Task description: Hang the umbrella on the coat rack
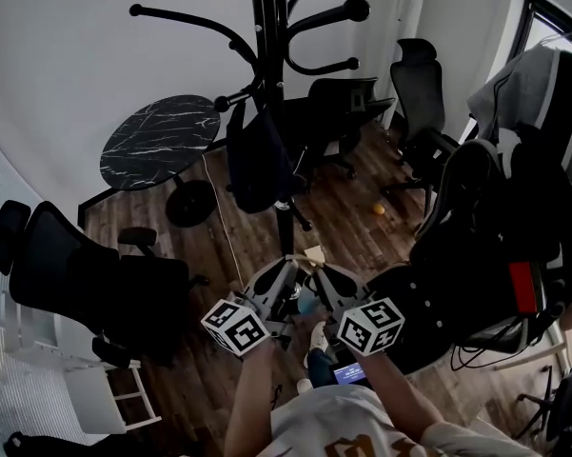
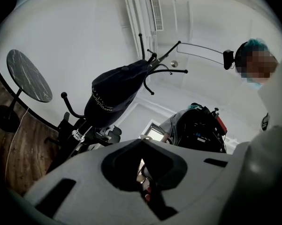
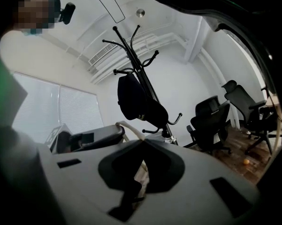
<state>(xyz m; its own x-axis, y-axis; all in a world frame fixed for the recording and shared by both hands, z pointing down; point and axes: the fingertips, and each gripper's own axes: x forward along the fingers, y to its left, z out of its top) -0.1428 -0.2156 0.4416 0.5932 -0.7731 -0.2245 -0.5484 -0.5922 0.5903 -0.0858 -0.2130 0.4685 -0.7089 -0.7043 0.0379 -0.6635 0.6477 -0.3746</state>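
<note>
Already hung, we'd say: the umbrella (image 1: 257, 160), a dark folded bundle, dangles from a lower hook of the coat rack (image 1: 269, 27) at upper centre of the frame, its long axis roughly vertical beside the pole. Left gripper (image 1: 271, 288) and right gripper (image 1: 331, 288) sit at bottom centre, well apart from it, the umbrella straight up-frame and about equally far from each. Both pairs of fingers are pressed together, with nothing between them.
</note>
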